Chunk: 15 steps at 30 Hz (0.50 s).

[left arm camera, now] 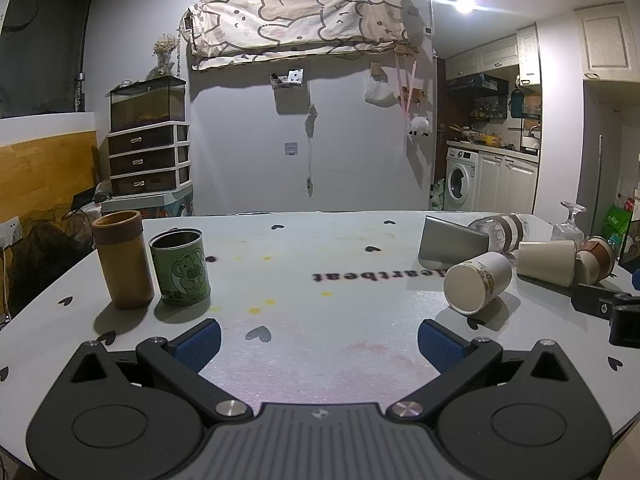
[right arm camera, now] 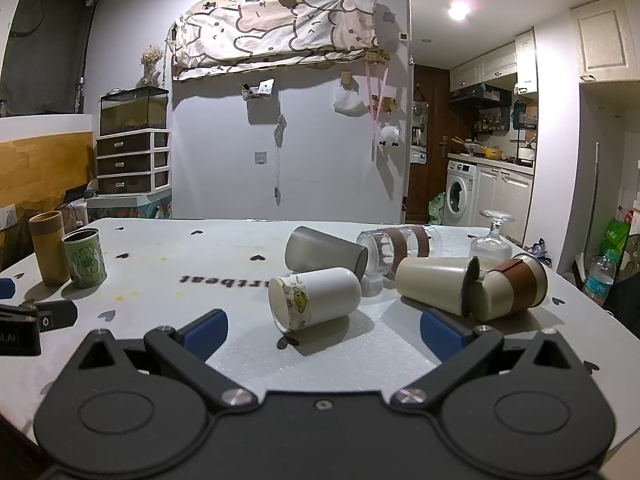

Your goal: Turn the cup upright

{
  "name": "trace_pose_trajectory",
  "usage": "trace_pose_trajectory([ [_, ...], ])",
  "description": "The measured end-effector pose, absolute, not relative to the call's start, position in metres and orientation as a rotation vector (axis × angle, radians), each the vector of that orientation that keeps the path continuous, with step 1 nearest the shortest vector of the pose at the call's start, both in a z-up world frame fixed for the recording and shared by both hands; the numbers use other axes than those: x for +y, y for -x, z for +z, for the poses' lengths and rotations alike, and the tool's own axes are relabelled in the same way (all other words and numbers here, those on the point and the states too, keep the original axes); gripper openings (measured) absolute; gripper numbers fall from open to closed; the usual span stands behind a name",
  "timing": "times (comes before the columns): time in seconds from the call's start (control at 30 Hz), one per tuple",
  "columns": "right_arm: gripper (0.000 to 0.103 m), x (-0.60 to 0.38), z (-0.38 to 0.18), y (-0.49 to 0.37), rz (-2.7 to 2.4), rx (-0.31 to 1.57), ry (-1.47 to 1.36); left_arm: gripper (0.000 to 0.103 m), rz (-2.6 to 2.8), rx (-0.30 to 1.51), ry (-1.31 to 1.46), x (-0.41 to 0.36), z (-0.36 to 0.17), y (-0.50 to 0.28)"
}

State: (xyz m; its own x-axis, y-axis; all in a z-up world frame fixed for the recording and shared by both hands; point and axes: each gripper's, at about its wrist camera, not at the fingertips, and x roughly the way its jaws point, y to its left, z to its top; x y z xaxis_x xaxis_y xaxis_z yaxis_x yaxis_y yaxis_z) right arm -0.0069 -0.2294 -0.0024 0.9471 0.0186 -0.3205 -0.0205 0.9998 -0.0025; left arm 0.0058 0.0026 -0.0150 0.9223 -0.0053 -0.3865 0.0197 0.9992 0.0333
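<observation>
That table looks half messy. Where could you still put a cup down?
The table is bare in the middle, between the green tin and the toppled white cup. The right side is crowded with tipped cups, including the grey cup.

Left gripper: you hold it low and level over the table, blue-padded jaws spread wide, gripping nothing. Right gripper: same low, level pose over the table, jaws spread wide, nothing held between them.

Small home flat, washing machine under kitchen cabinets, plastic drawers, fish tank
</observation>
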Motion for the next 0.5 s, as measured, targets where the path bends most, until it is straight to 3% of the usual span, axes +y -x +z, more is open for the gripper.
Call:
trace_pose_trajectory([
  [0.5,0.103,-0.247,0.010,-0.032,0.002,0.327,-0.063,0.103,-0.007,0.401,-0.027,0.000,-0.010,-0.004],
])
